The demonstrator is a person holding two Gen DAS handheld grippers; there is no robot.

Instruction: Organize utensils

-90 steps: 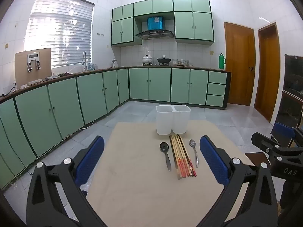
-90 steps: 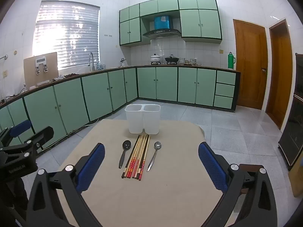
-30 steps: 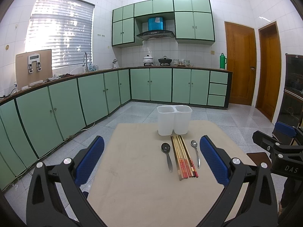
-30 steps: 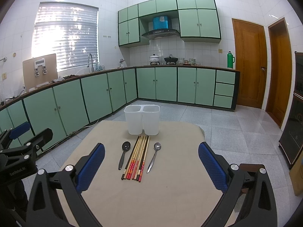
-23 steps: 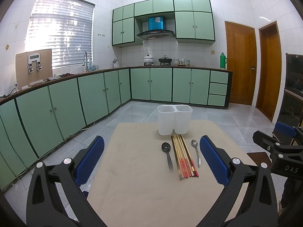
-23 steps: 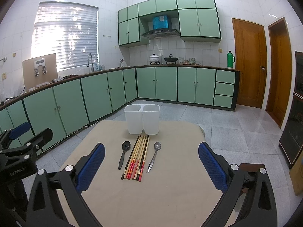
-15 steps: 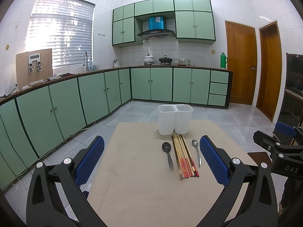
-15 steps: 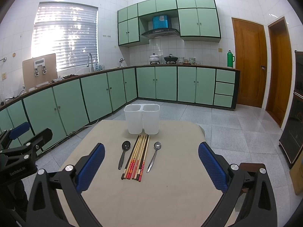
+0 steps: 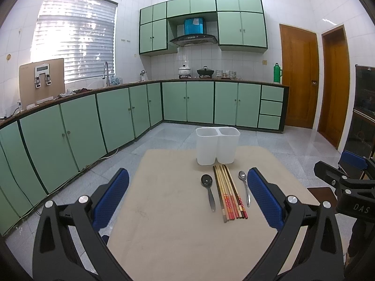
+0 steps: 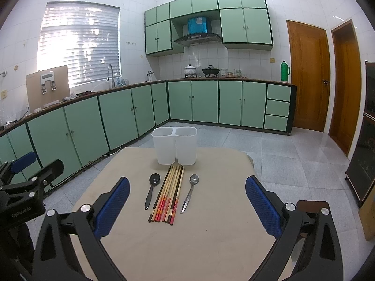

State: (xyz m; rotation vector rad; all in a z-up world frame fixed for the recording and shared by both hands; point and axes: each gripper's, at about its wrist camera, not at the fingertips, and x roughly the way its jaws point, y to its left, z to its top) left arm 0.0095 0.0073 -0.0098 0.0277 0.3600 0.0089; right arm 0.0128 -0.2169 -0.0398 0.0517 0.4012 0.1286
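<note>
A white two-compartment holder (image 9: 217, 145) (image 10: 174, 149) stands upright at the far end of the beige table (image 9: 164, 210) (image 10: 211, 241). In front of it lie a black spoon (image 9: 208, 190) (image 10: 151, 190), a bundle of several chopsticks (image 9: 229, 195) (image 10: 169, 194) and a silver spoon (image 9: 245, 188) (image 10: 190, 192), side by side. My left gripper (image 9: 187, 199) is open and empty, held above the near table, left of the utensils. My right gripper (image 10: 187, 201) is open and empty, with the utensils between its fingers in view, farther off.
Green kitchen cabinets (image 9: 117, 117) run along the left and back walls. Tiled floor surrounds the table. Wooden doors (image 10: 307, 77) are at the right. The right gripper's body (image 9: 346, 187) shows at the right edge of the left wrist view; the left one (image 10: 21, 187) at the left edge of the right wrist view.
Both views have shifted only slightly; the utensils have drifted a little right in the left wrist view. Both grippers stay open and nothing on the table has moved.
</note>
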